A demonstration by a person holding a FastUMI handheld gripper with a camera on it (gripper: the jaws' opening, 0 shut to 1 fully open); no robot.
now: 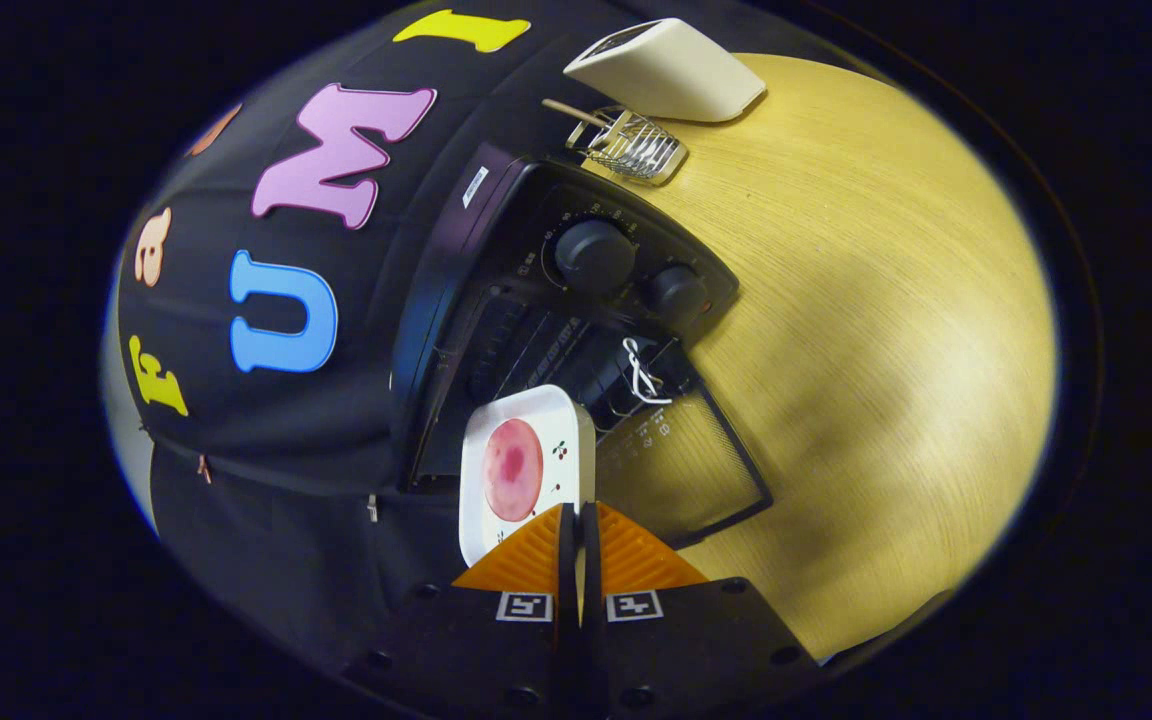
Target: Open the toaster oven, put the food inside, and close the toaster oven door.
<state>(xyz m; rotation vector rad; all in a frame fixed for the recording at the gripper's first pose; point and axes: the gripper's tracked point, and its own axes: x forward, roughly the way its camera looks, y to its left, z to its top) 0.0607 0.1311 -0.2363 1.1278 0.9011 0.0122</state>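
Note:
My gripper [577, 525] is rolled sideways, its orange fingers [531, 555] pinching the rim of a white square plate [556, 412]. A round pink slice of food [513, 469] lies on the plate. Just beyond the plate stands the black toaster oven [496, 260] with two knobs [594, 255]. Its glass door [681, 465] hangs open, folded down over the wooden table, and a white string loop [640, 375] is tied at the door's handle. The plate's far edge is at the mouth of the oven's dark cavity [526, 350].
The pale wooden tabletop [866, 330] stretches past the oven. At its far end a small wire rack [636, 148] with a wooden handle lies beside a cream-coloured appliance [671, 70].

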